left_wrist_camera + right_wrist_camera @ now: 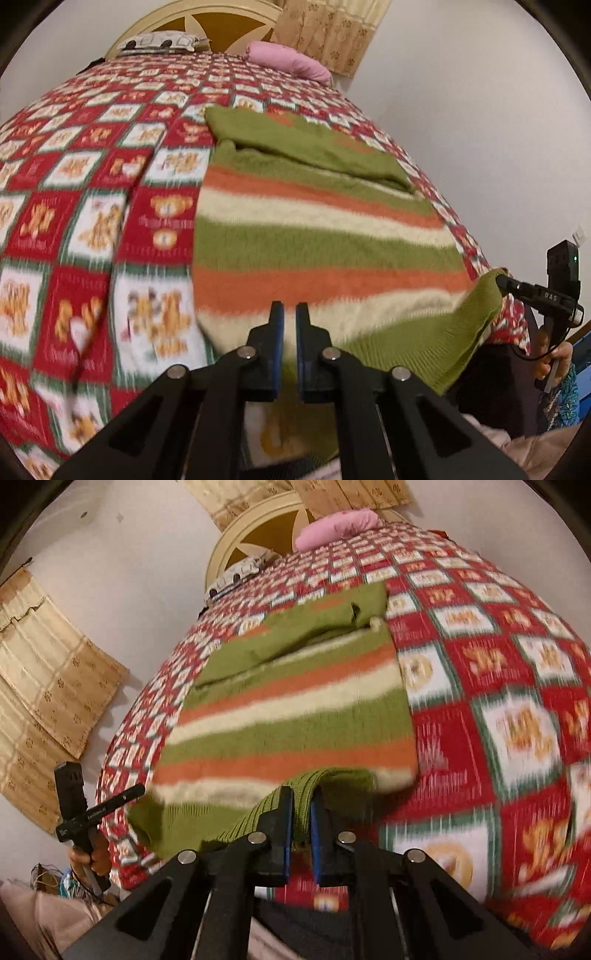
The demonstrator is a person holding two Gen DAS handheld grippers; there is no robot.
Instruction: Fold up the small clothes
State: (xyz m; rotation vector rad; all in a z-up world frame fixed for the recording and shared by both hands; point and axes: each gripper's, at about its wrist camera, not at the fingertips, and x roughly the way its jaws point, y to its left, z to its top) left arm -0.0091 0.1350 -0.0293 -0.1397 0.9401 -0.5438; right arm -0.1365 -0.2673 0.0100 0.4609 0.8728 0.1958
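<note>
A small striped sweater [317,236], green, orange and cream, lies flat on the bed with its sleeves folded across the top. My left gripper [290,314] hovers at the sweater's near hem, jaws nearly together with a thin gap and nothing seen between them. My right gripper [301,801] is shut on the green ribbed hem [314,782] at the sweater's near corner and lifts it a little. The right gripper also shows in the left wrist view [502,282], pinching that hem corner. The left gripper shows in the right wrist view [138,790], just left of the sweater.
The bed carries a red, white and green bear-print blanket [74,206]. A pink pillow [291,61] and a patterned pillow [162,40] lie by the headboard. Beige curtains [40,686] hang on the wall. The bed's near edge is just under the grippers.
</note>
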